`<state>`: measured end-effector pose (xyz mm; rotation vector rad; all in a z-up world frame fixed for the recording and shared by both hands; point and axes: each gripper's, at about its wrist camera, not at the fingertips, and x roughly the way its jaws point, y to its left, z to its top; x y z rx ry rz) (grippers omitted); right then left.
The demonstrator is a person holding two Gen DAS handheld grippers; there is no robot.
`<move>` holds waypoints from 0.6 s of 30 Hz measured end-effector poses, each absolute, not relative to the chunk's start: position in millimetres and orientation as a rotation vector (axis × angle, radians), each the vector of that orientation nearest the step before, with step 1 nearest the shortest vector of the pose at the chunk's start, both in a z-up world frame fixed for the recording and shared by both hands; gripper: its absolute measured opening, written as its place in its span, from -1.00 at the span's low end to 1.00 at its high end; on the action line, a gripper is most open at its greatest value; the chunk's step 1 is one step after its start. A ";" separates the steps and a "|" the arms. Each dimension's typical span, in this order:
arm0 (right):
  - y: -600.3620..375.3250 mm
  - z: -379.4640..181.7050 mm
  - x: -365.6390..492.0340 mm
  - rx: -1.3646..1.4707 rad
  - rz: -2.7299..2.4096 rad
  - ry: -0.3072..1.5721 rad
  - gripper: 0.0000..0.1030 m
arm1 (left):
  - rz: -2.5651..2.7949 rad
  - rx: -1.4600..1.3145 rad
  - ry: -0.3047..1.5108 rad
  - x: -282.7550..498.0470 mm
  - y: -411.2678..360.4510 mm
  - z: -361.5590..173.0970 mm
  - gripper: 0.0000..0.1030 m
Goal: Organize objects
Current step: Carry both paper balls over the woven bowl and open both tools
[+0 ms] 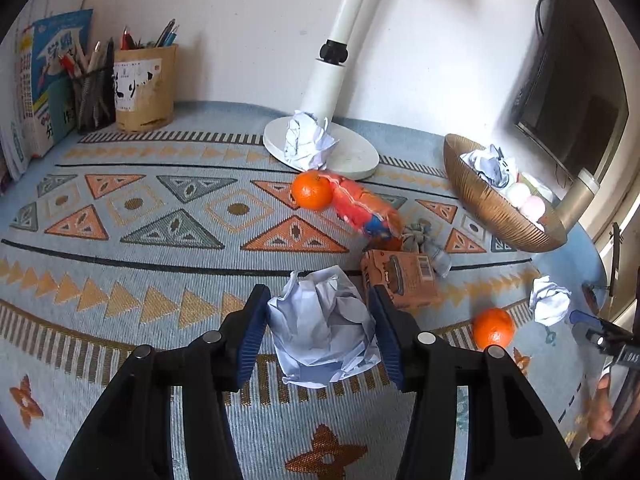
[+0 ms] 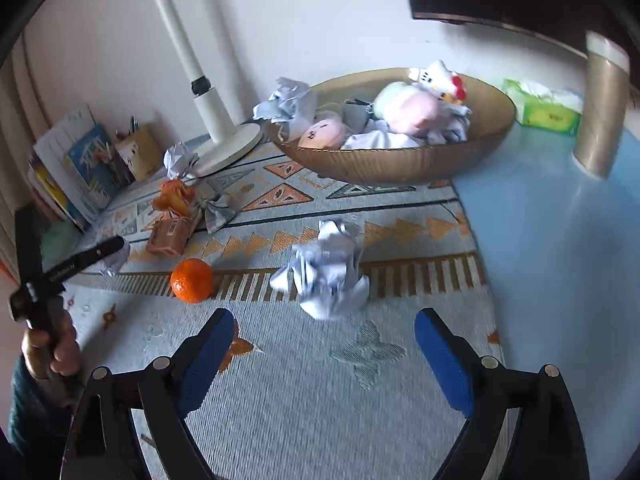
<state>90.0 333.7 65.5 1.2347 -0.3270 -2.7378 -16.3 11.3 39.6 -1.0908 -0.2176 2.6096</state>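
My left gripper (image 1: 318, 332) is shut on a crumpled paper ball (image 1: 324, 328), its blue pads pressed on both sides, just above the patterned cloth. My right gripper (image 2: 324, 344) is open and empty, with another crumpled paper ball (image 2: 326, 270) lying on the cloth just ahead of its fingertips. That ball also shows in the left wrist view (image 1: 550, 298). An orange (image 2: 192, 280) lies left of it. A brown bowl (image 2: 400, 164) behind holds plush toys and crumpled paper.
A white lamp base (image 1: 352, 156) carries a paper ball (image 1: 308, 140). A second orange (image 1: 312, 191), an orange snack bag (image 1: 360, 208) and a small carton (image 1: 400, 280) lie mid-cloth. Pen holders (image 1: 144, 88) and books stand far left. A green tissue box (image 2: 548, 110) sits far right.
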 end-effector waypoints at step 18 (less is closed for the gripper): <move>346.2 43.5 68.1 1.282 -2.703 -0.808 -0.22 | 2.576 -1.090 -0.112 -13.7 32.6 43.2 -0.07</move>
